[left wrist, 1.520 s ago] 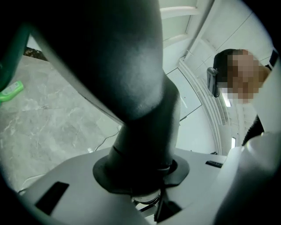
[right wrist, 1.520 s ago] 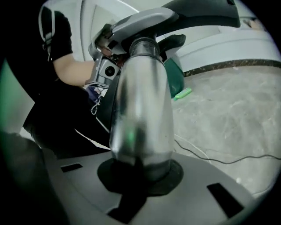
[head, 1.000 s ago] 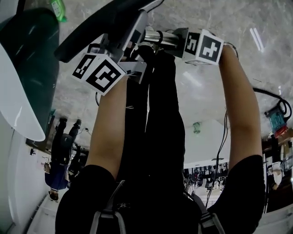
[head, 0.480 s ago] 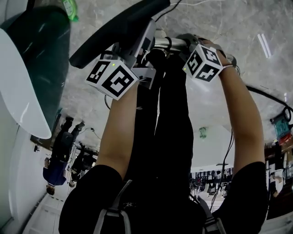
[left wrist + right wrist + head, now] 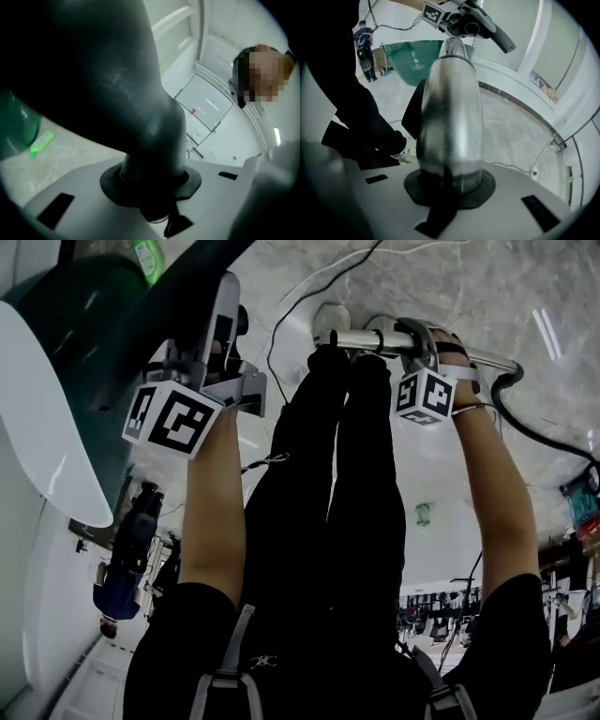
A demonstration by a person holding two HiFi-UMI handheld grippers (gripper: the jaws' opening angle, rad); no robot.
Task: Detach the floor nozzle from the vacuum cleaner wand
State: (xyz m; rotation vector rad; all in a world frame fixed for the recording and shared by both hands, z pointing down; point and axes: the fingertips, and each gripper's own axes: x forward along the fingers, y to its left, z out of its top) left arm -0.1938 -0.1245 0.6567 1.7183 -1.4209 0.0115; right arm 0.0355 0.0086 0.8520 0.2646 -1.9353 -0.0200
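Observation:
The dark floor nozzle [image 5: 192, 282] is at the upper left of the head view, its neck held in my left gripper [image 5: 223, 345], which is shut on it. In the left gripper view the black neck [image 5: 140, 112] fills the space between the jaws of the left gripper [image 5: 154, 192]. The chrome wand [image 5: 361, 337] lies across the top centre, apart from the nozzle, with a gap of floor between them. My right gripper [image 5: 420, 341] is shut on the wand. In the right gripper view the wand [image 5: 450, 112] runs up from the right gripper [image 5: 450, 190] toward the left gripper [image 5: 457, 21].
A teal-green cover [image 5: 66, 362] and a white curved panel [image 5: 37, 437] stand at the left. Cables [image 5: 309, 282] and a black hose [image 5: 520, 423] lie on the marble floor. My black trouser legs [image 5: 328, 502] fill the middle. A green bottle [image 5: 42, 143] lies on the floor.
My left gripper has swung left with the nozzle, which has come off the wand's end. The right gripper has tipped further down while still holding the wand.

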